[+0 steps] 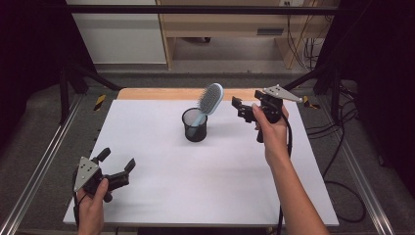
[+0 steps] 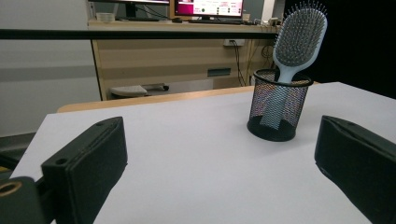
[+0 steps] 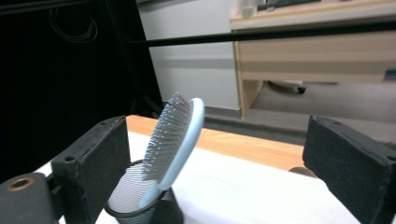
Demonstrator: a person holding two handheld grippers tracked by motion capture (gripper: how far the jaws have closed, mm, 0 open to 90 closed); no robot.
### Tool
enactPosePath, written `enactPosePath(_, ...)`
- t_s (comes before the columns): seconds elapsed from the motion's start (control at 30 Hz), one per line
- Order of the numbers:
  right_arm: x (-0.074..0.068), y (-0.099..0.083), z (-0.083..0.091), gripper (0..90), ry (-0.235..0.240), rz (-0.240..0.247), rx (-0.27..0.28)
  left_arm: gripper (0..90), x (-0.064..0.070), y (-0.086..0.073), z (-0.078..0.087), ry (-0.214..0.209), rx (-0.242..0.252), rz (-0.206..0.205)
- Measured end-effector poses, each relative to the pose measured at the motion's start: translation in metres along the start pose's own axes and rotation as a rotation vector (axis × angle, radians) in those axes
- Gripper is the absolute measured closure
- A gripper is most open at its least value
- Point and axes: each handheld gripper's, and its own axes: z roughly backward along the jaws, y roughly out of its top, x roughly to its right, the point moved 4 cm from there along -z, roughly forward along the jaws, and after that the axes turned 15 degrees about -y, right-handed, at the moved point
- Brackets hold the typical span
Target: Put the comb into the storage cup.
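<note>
A light blue hairbrush (image 1: 209, 101) stands handle-down in a black mesh cup (image 1: 195, 126) near the middle back of the white table, its head leaning to the right. In the left gripper view the hairbrush (image 2: 297, 44) and the cup (image 2: 277, 105) sit far ahead on the right. In the right gripper view the hairbrush (image 3: 174, 140) rises from the cup (image 3: 135, 204) close by, at lower left. My right gripper (image 1: 238, 108) hovers open just right of the brush head, apart from it. My left gripper (image 1: 117, 162) is open near the table's front left corner, holding nothing.
The white table top (image 1: 161, 186) ends in a wooden strip (image 1: 161, 93) at the back. Metal rails (image 1: 44, 161) run along both sides. A cable (image 1: 342, 186) trails off the right edge. Wooden furniture (image 1: 220, 24) stands beyond the table.
</note>
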Motion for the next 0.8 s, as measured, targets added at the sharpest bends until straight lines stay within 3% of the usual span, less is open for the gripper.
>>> enactPosePath(0.2,0.011,0.001,0.014,5.6,-0.025,0.025,0.036,3.8,-0.001,0.001,0.002,0.019,0.009,-0.013)
enactPosePath(0.4,0.024,-0.001,0.026,5.0,-0.042,0.039,0.057,4.1,-0.004,0.000,0.005,0.037,0.022,0.011)
enactPosePath(0.8,0.051,-0.012,0.055,5.1,-0.068,0.041,0.087,3.3,-0.007,0.000,0.007,0.020,0.033,0.034)
